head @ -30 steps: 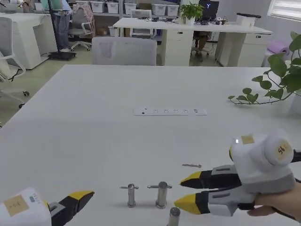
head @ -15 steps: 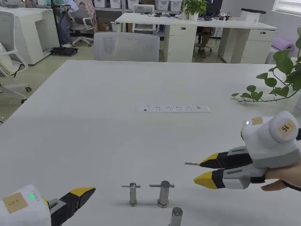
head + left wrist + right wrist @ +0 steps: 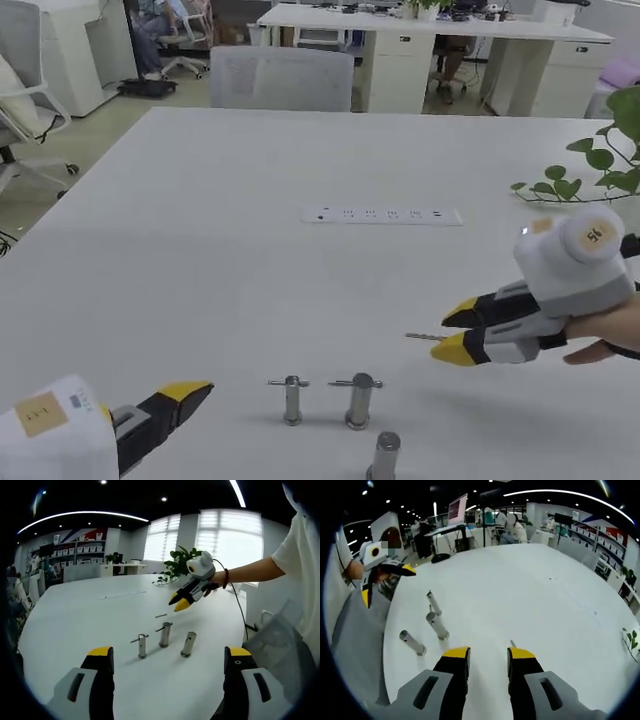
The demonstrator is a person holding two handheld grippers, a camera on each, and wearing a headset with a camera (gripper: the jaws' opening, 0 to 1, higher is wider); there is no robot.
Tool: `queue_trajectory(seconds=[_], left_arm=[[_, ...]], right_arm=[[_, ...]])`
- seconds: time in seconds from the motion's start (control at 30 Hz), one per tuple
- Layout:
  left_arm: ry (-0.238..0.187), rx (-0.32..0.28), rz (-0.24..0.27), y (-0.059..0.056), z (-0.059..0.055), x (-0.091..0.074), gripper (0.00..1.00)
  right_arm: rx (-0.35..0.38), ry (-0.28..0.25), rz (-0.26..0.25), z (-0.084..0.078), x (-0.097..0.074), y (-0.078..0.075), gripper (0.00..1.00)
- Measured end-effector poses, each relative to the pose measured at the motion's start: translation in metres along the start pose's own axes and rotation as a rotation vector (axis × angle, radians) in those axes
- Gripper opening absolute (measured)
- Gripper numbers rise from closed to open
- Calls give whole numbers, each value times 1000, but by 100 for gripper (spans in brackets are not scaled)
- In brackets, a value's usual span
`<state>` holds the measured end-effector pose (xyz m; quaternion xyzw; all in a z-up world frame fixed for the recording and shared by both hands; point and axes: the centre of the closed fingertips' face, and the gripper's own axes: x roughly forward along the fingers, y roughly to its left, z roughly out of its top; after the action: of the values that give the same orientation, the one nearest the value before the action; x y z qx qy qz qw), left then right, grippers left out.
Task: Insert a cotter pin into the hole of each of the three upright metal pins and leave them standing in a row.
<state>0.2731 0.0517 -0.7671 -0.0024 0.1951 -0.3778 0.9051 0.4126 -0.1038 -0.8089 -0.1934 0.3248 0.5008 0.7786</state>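
At the near edge of the white table, your left gripper was released, its jaws spread wide. The tan sticker on its body was too small to read. Just beyond it stood the three plain grey metal pins. The nearest pin was bare and set to the right of the others. The left pin and middle pin held the two inserted cotter pins crosswise near their tops. Further on, a loose cotter pin lay on the table just off the tips of your right gripper. Its jaws were slightly apart and grasped nothing, and the number on its round sticker was too blurred to read. Behind lay a white power strip, then a leafy plant.
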Motion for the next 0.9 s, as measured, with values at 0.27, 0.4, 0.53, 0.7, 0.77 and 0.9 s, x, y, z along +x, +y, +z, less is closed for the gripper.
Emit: queue_trajectory(seconds=[0.27,0.4,0.53,0.7,0.77,0.9], left_arm=[[4,-3,1,4,-2,1,89],[7,-1,1,6,-4,2,89],[9,-1,5,7,-5,2,89],[17,4,-4,6,-6,4,89],[15,3,-7,6,-5,5,88],[13,7,-7,7,-5,5,87]], right_arm=[[-22,70,-1,-8,10,-14,31],[-32,97,8,-11,14,-18,30],[-58,141,18,-16,18,-23,27],[-80,190,31,-23,22,-28,24],[-86,201,33,-24,24,-30,23],[-104,235,34,-29,26,-35,21]])
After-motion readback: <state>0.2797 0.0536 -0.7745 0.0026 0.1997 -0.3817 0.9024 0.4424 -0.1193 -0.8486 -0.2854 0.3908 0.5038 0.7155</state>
